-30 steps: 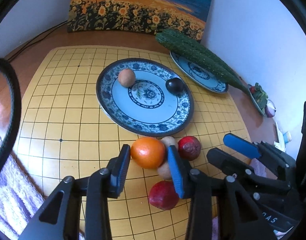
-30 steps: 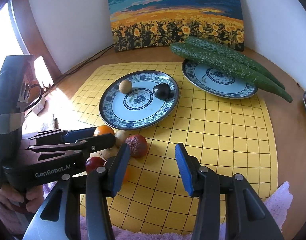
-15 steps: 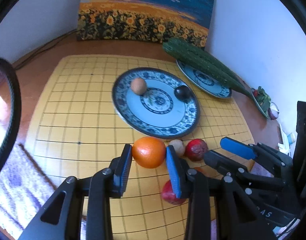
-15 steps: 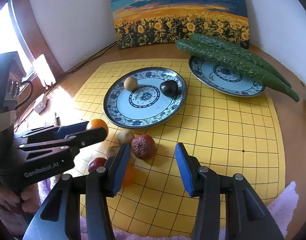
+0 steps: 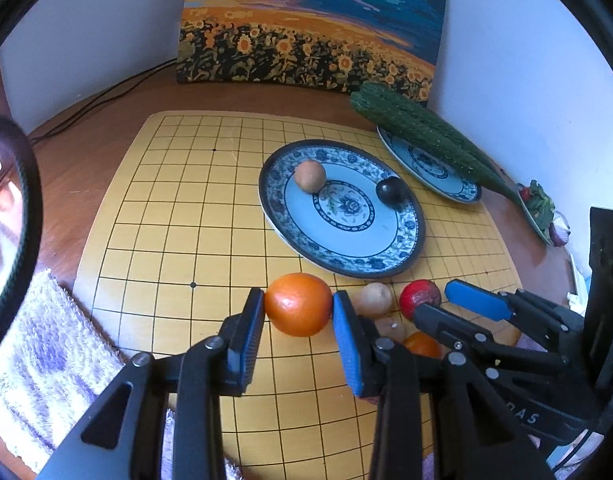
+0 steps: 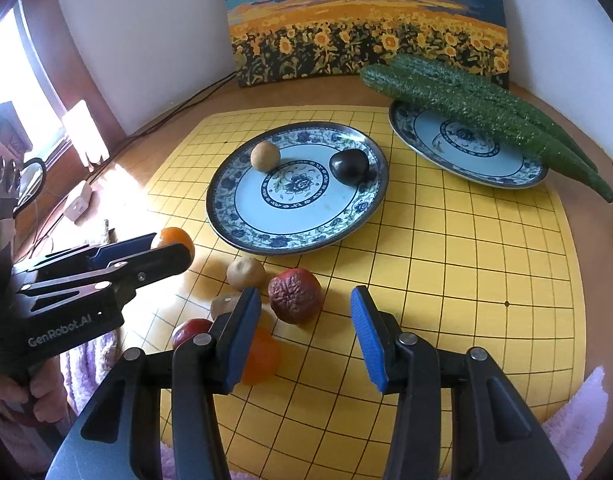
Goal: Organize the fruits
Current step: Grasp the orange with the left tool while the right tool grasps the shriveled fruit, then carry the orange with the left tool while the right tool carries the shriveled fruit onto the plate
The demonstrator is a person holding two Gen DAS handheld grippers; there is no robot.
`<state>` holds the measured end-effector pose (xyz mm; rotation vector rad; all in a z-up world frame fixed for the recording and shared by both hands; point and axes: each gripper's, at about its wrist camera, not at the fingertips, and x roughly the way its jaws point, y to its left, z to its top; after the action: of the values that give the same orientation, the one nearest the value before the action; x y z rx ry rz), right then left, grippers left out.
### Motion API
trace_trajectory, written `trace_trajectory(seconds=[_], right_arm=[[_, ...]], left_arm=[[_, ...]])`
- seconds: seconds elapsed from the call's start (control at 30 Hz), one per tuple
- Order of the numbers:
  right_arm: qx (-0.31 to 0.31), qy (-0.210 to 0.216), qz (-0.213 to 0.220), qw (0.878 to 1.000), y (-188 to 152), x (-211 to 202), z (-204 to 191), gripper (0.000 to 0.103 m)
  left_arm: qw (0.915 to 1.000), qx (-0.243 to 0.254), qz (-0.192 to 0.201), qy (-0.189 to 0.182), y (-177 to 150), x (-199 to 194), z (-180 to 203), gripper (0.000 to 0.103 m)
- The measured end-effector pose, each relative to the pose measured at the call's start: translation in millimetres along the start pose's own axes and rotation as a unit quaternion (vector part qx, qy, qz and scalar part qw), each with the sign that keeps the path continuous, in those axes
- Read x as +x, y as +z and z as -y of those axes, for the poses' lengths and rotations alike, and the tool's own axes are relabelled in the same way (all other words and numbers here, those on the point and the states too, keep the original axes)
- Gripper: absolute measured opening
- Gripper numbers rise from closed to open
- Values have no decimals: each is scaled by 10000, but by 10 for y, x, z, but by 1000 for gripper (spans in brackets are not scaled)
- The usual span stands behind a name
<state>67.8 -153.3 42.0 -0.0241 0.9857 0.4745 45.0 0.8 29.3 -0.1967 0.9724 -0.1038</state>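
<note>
Left tool (image 5: 298, 310) clamps round glossy orange (image 5: 297, 304); right tool (image 6: 306, 330) parted, empty.

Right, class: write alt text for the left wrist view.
A gripper clamps an orange above a yellow grid board. Beyond it, a blue patterned plate holds two small fruits; more fruit lies loose nearby.

**Support surface and items resting on it**

The brown counter (image 6: 594, 240) carries a yellow grid board (image 6: 466, 260), a fluffy lilac cloth (image 5: 46, 360) at the board's near edge, and a sunflower painting (image 6: 366, 32) leaning against the wall. Dark cables (image 5: 98, 100) run across the counter beside the painting.
</note>
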Motion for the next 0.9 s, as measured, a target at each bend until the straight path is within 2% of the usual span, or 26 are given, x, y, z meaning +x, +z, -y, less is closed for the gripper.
trace_trajectory(seconds=[0.2,0.4,0.6,0.9], right_arm=[[4,55,-17,10000,13,45,-13,48],[108,216,-56,9997,37,78,9,33],[184,237,-42,9995,42,71,42,32],[124,253,198,9994,97,-101,52,32]], left_arm=[[10000,-15,1,-3,-2,-2,-9,36],[10000,-41,25,12,6,-20,-24,36],[9999,-61,57,56,6,-43,-5,36],[9998,79,149,57,65,-92,91,36]])
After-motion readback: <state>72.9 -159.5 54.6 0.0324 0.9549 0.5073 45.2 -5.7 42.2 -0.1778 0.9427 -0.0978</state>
